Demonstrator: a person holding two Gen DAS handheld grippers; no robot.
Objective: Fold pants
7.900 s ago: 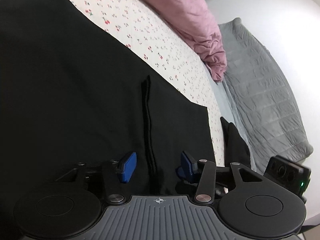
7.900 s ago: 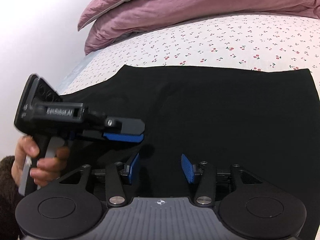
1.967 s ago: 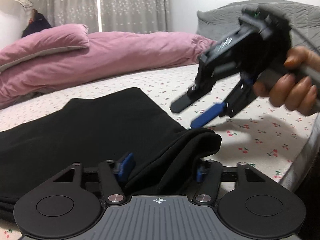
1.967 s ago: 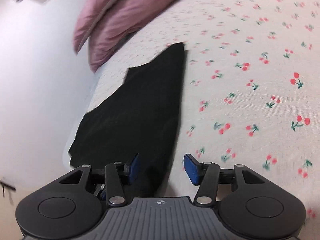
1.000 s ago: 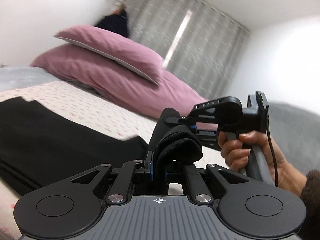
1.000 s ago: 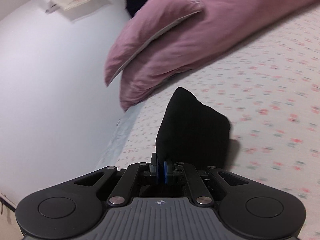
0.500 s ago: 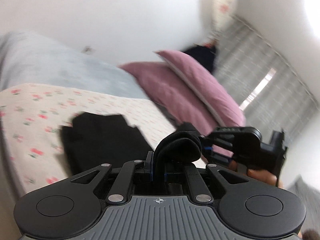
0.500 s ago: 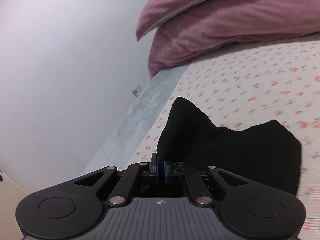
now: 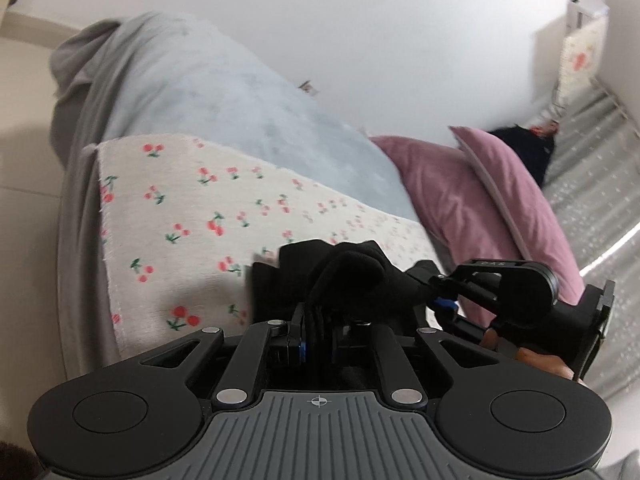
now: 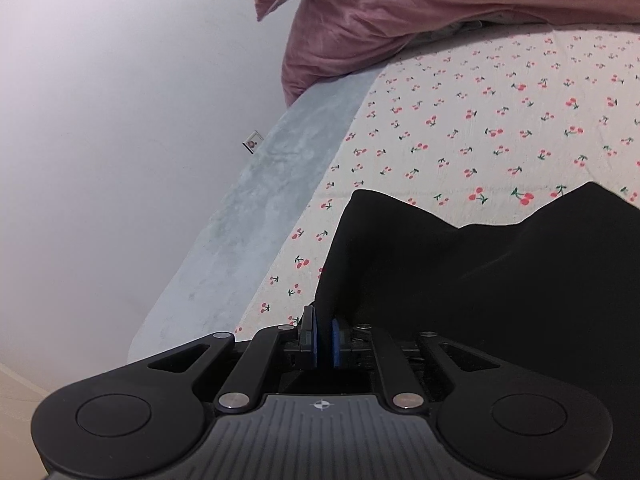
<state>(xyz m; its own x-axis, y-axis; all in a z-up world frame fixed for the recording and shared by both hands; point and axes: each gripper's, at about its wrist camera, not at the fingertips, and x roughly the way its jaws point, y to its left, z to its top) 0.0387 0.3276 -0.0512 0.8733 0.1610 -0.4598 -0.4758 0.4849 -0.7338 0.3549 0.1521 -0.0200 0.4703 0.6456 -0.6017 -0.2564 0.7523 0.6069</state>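
Note:
The black pants (image 10: 500, 268) lie on the cherry-print sheet (image 10: 480, 128). My right gripper (image 10: 324, 340) is shut on a lifted edge of them, which rises in a peak just above the jaws. In the left wrist view my left gripper (image 9: 316, 340) is shut on a bunched fold of the pants (image 9: 348, 276), held above the sheet (image 9: 180, 216). The right gripper (image 9: 444, 302) shows there at the right, held by a hand, shut on the same cloth close by.
A pink pillow and duvet (image 10: 400, 12) lie at the head of the bed; the pillow also shows in the left wrist view (image 9: 480, 200). A pale blue blanket (image 10: 260, 220) runs along the white wall (image 10: 120, 120). The bed's corner (image 9: 100, 152) is near.
Both grippers, shut on the pants since a second ago, have carried the cloth toward the wall-side edge of the bed. The views have swung toward the wall and the bed's corner.

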